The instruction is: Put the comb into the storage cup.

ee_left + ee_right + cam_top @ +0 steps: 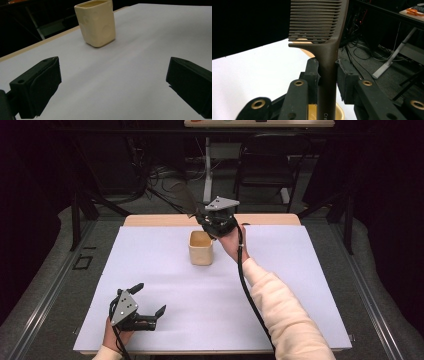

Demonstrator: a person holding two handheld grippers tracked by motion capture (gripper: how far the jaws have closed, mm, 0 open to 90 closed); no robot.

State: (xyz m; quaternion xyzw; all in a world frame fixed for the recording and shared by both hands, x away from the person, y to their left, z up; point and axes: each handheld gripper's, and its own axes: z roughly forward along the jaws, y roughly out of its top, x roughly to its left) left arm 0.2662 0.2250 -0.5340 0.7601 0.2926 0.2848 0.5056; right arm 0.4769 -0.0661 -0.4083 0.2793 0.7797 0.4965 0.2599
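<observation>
High view: right claw (212, 220) hovered above cream cup (201, 248) mid-table (300, 270), gripping dark comb (186, 196). Left claw (145, 300) rested near front edge, wide, empty.

Left gripper view: cup (96, 22) stood unbraced; nudge likely tipped it.

Right gripper view: comb (325, 37) pinched at narrow handle only; likely pivoted or slipped, missing cup.

Left gripper (149, 301): matte black body topped by a grey three-cornered plate dotted with small dark screws; two blocky black jaws with flat rubbery pads (37, 87), each bearing a small round hole. Right gripper (327, 75): the same grey plate, black linkage arms pinned with brass-coloured rivets, and a black cable (247, 290) trailing back along a cream, fleecy long sleeve (287, 320).
</observation>
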